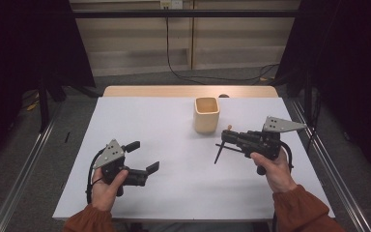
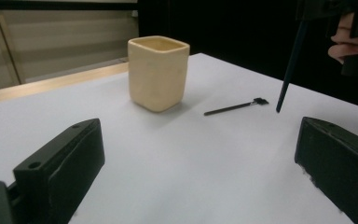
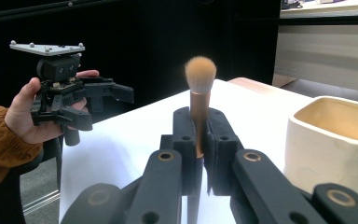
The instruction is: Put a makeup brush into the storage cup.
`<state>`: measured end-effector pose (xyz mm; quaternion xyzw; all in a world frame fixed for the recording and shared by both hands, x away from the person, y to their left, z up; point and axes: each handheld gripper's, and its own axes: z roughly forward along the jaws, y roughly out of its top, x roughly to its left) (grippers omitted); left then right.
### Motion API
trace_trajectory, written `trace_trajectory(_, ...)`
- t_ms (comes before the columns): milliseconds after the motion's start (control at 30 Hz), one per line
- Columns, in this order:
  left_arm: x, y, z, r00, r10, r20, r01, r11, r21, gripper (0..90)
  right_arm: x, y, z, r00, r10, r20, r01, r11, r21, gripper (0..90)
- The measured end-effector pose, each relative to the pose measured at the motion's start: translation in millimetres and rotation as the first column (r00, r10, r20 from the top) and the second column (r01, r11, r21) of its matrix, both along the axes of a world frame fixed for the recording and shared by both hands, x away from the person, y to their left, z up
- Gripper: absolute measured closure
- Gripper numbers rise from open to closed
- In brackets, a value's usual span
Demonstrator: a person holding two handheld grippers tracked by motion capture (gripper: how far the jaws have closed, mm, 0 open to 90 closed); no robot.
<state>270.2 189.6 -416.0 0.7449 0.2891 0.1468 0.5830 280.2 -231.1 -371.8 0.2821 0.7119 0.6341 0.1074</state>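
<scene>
The right claw (image 3: 200, 154) grips a makeup brush (image 3: 200, 93) upright beside the cream cup (image 1: 206, 115); next, probably lower it in handle-first. The left claw (image 1: 142, 156) hangs wide over the desk (image 1: 174, 193).

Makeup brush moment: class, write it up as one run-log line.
right claw: shut on makeup brush, bristles up | left claw: open, empty | cup: upright on table, empty | small brush: lying flat
</scene>
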Motion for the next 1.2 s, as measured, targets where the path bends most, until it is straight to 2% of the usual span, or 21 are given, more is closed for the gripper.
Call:
trace_trajectory(100, -6.1, 9.4, -4.8, 0.9994, 0.017, -0.031, -0.017, 0.9998, 0.005, 1.4, 0.7, -2.7, 1.9, 1.0, -0.008, 0.0, 0.008, 1.0, -0.001, 84.4)
trace_trajectory(333, -11.6, 24.3, -14.5, 0.9972, 0.049, -0.057, -0.05, 0.9987, -0.006, 1.4, 5.0, -8.7, 8.1, 0.9996, -0.027, 0.007, 0.027, 1.0, -0.006, 84.3)
trace_trajectory(433, -14.6, 25.7, -14.7, 0.9969, 0.052, -0.06, -0.053, 0.9985, -0.017, 1.4, 8.6, -11.4, 7.6, 0.9993, -0.037, 0.003, 0.037, 0.999, -0.001, 84.3)
trace_trajectory(500, -18.8, 23.8, -12.6, 0.9987, 0.028, -0.042, -0.028, 0.9996, -0.006, 1.4, 10.7, -12.4, 7.1, 0.999, -0.044, 0.0, 0.044, 0.999, -0.002, 84.3)
trace_trajectory(533, -20.2, 23.4, -12.2, 0.9991, 0.022, -0.038, -0.023, 0.9996, -0.015, 1.4, 11.6, -13.1, 7.0, 0.999, -0.044, 0.0, 0.044, 0.999, -0.001, 84.3)
trace_trajectory(600, -21.1, 23.1, -12.4, 0.9993, 0.027, -0.027, -0.027, 0.9996, -0.008, 1.4, 13.6, -14.3, 7.1, 0.9989, -0.047, -0.001, 0.047, 0.999, 0.001, 84.4)
trace_trajectory(733, -21.3, 23.1, -16.5, 0.9988, 0.028, -0.039, -0.028, 0.9996, 0.002, 1.4, 17.6, -15.1, 11.5, 0.9986, -0.052, 0.011, 0.052, 0.999, -0.001, 84.3)
trace_trajectory(1200, -22.1, 22.9, -16.2, 0.9992, 0.012, -0.039, -0.012, 0.9999, 0.006, 1.4, 36.1, -10.6, 28.9, 0.9973, -0.063, 0.038, 0.063, 0.998, -0.011, 84.4)
